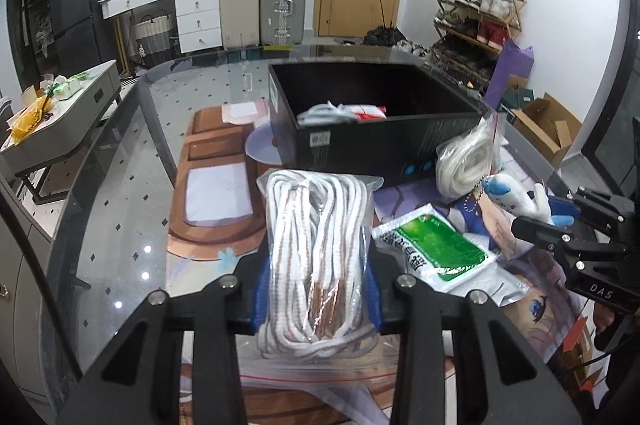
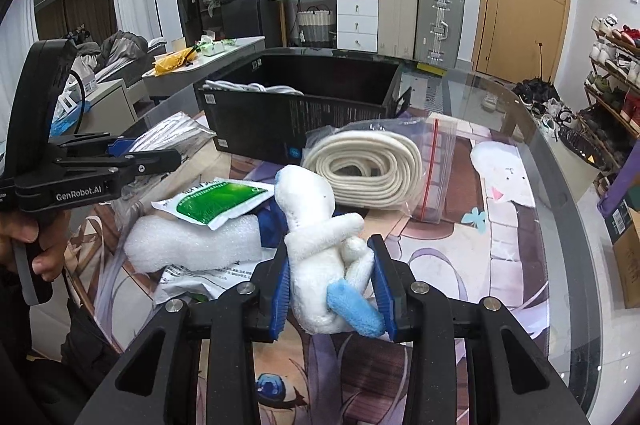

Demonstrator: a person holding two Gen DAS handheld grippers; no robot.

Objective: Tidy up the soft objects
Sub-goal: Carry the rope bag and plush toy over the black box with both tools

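The left gripper [image 1: 316,289] has its fingers closed on a bagged coil of white rope [image 1: 316,257], held just in front of the black box [image 1: 376,141] on the table [image 1: 120,185]. The right gripper [image 2: 334,289] squeezes a white plush toy [image 2: 320,249] beside the green packet [image 2: 216,201] and another bagged rope coil [image 2: 368,169].

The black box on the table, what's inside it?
The black box holds a whitish bagged bundle and something red and white at one end. Its near wall hides the rest of the floor.
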